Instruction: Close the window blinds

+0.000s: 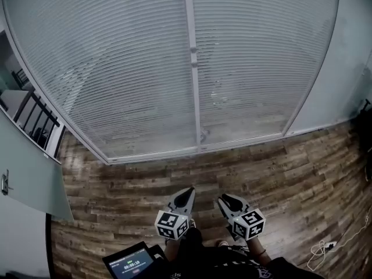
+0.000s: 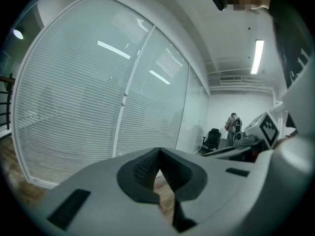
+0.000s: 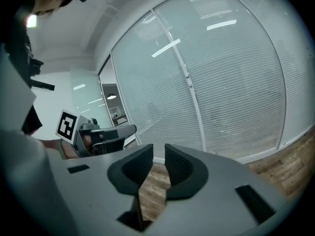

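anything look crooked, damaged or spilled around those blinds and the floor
Nothing stands out. The blinds show even, level slats on both sides of the centre post, and the wood floor has no spill, only a loose white cable lying at its right edge.

Window blinds [image 1: 116, 68]: white horizontal slats hanging the full visible height in two panels, one on each side of the upright white mullion [image 1: 194, 68]. Slats lie level and close-set; dim shapes show faintly through them.

Wood floor [image 1: 290, 167]; timer screen [image 1: 132, 264]; white cable [image 1: 323, 248] right.
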